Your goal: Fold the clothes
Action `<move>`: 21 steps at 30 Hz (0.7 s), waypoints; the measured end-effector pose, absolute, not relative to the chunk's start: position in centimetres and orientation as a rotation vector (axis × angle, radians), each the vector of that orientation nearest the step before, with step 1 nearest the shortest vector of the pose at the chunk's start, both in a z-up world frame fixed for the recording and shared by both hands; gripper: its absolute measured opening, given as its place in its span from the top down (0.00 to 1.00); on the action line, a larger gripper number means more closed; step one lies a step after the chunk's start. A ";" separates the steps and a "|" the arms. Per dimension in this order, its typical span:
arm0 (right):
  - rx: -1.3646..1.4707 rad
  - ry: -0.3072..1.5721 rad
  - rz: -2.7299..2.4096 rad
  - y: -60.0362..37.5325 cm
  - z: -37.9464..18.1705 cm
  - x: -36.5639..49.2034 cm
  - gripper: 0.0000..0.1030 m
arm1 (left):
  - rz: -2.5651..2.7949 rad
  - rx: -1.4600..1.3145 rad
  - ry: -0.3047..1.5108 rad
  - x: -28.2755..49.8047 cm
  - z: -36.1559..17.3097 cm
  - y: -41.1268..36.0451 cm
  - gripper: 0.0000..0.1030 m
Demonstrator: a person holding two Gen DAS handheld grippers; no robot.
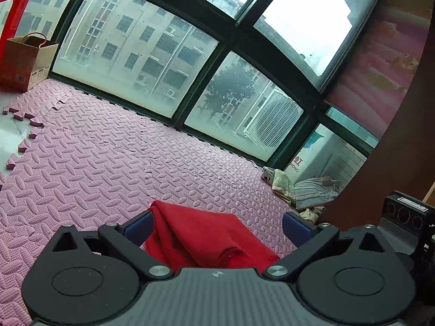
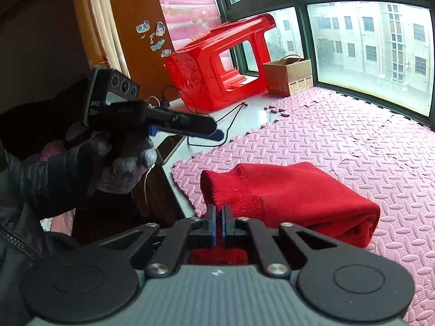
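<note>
Left gripper [image 1: 217, 226]: jaws spread wide, blue pads well apart, nothing gripped. In the right wrist view it [image 2: 187, 125] appears at 10 o'clock, held off the surface by a gloved hand [image 2: 119, 163] in a dark sleeve.

Right gripper [image 2: 219, 217]: jaws drawn narrow, blue pads nearly touching. Red fabric lies just ahead of and beneath the pads; whether cloth is pinched between them cannot be told.

Task item: red garment [image 2: 293, 198], a knit piece folded into a thick bundle with a ribbed cuff turned toward the right gripper. It lies on the pink foam mat [image 2: 339, 135] near the mat's near edge. In the left wrist view the garment [image 1: 206, 239] sits at 6 o'clock, between the open pads.

Surroundings: a red plastic stool [image 2: 217, 62] on its side at 12 o'clock in the right view, a cardboard box [image 2: 289, 77] just beside it against the window [image 2: 367, 49]. A phone [image 2: 168, 146] and black cable lie on the bare sill at 9 o'clock. A heap of striped and pale clothes [image 1: 307, 190] lies at 3 o'clock in the left view, well apart from the red garment.
</note>
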State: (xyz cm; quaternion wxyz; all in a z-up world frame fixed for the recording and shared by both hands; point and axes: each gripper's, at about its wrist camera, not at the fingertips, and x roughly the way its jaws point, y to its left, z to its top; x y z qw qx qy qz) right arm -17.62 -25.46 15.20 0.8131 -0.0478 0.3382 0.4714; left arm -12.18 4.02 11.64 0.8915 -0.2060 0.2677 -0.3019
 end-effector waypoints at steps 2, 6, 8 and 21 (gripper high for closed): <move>-0.124 0.759 1.016 -25.2 14.0 -18.1 0.97 | -0.648 -0.420 0.549 -11.5 12.4 3.1 0.01; -0.150 0.777 1.027 -24.7 12.9 -18.5 0.97 | -0.700 -0.406 0.557 -9.3 13.9 0.2 0.02; -0.162 0.780 1.033 -24.4 12.5 -18.7 0.97 | -0.723 -0.417 0.585 -7.9 14.0 -1.5 0.02; -0.094 0.775 1.045 -25.4 11.6 -18.5 0.95 | -0.747 -0.544 0.837 -9.4 6.4 -4.3 0.05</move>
